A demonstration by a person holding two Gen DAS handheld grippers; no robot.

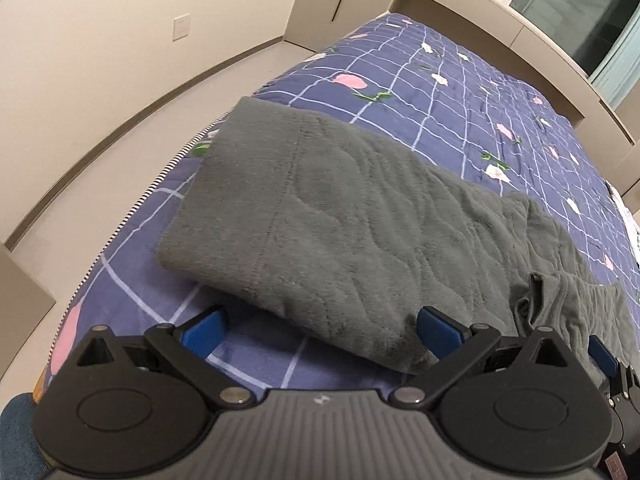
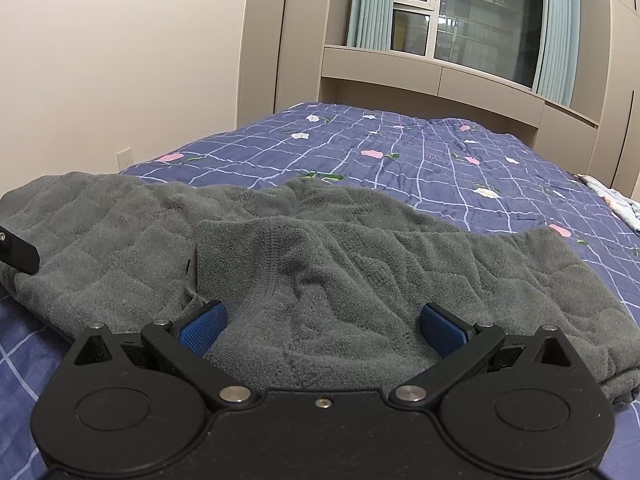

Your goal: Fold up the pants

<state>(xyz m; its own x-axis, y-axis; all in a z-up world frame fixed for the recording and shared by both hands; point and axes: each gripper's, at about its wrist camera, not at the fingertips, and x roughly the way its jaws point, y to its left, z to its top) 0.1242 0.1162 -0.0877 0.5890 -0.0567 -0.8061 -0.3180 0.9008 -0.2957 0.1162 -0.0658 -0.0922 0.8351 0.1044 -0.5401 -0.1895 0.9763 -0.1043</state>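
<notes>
the grey pants (image 1: 320,216) lie folded lengthwise across the blue checked bedspread (image 1: 460,92). the near edge of the pants sits between the spread fingers of the left gripper (image 1: 322,330), its right finger against the cloth, the left finger over bare bedspread. in the right wrist view a bunched fold of pants (image 2: 320,280) fills the gap of the right gripper (image 2: 322,328). whether either blue pad presses the fabric cannot be told. both sets of jaws stand wide apart, gripping nothing. the pants' far right end is cut off.
</notes>
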